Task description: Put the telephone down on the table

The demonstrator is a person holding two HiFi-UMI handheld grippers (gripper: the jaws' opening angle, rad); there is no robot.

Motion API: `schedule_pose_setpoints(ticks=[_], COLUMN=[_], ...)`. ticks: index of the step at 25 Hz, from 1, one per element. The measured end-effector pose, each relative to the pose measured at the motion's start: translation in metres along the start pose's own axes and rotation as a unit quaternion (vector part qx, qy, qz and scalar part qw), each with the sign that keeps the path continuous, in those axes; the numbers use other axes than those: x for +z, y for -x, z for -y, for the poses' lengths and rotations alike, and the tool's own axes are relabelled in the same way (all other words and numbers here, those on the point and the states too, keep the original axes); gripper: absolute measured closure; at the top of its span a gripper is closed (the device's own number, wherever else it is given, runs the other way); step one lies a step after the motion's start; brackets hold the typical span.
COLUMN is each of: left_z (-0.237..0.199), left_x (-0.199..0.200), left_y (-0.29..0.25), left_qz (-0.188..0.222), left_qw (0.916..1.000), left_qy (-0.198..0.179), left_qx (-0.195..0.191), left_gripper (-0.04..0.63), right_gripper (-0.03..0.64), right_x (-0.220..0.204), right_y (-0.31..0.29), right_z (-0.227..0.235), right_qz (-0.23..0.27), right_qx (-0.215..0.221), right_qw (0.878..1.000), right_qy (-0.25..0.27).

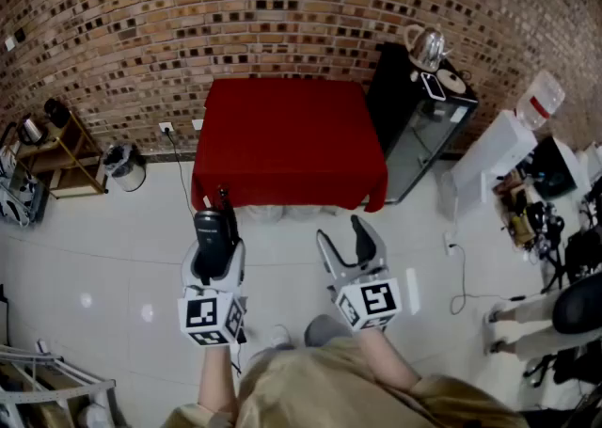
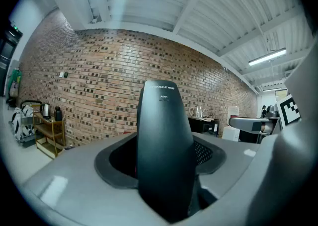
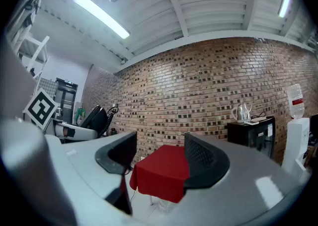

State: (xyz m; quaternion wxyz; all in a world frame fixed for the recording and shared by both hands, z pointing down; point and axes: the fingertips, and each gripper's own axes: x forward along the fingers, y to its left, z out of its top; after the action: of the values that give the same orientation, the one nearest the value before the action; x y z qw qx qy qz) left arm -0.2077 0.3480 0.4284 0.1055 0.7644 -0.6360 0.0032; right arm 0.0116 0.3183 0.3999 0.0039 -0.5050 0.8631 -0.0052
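Observation:
A black telephone handset [image 1: 213, 229] stands upright in my left gripper [image 1: 214, 245], whose jaws are shut on it. The left gripper view is filled by the handset [image 2: 164, 150] between the pads; its coiled cord shows in the right gripper view, where the handset [image 3: 95, 117] appears at the left. The table with a red cloth [image 1: 290, 139] stands ahead against the brick wall, seen also as the red table [image 3: 163, 172] past my right gripper [image 3: 156, 160]. My right gripper [image 1: 346, 245] is open with nothing between its fingers. Both grippers hover over the floor, short of the table.
A black cabinet [image 1: 419, 120] with a kettle [image 1: 428, 48] stands right of the table. A white water dispenser [image 1: 499, 149] and cluttered gear lie further right. A wooden shelf [image 1: 56, 149] and a small bin [image 1: 124, 165] sit at the left. White tiled floor lies below.

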Motion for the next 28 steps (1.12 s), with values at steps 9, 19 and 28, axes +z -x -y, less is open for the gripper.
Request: schedule_pose_setpoints(ticks=[9,19,28], left_z=[0.005,0.042,0.068], left_x=[-0.013,0.003,-0.008], left_y=[-0.050,-0.196,-0.282], left_qz=[-0.023,-0.033,-0.079], left_qw=[0.9997,0.9991,0.9969], left_qy=[0.006,0.023,0.008], left_qx=[-0.006,-0.008,-0.001], left_gripper=[0.316,0.316,0.316], right_gripper=[0.325,0.336,0.336], right_x=[-0.037,-0.033,-0.066], right_y=[-0.031,-0.135,-0.171], right_z=[0.026,0.150,0.223], right_qz=[-0.038,-0.012,-0.043], right_qx=[0.010,0.015,0.007], right_qw=[0.999,0.999,0.995], right_qy=[-0.004,-0.035,-0.093])
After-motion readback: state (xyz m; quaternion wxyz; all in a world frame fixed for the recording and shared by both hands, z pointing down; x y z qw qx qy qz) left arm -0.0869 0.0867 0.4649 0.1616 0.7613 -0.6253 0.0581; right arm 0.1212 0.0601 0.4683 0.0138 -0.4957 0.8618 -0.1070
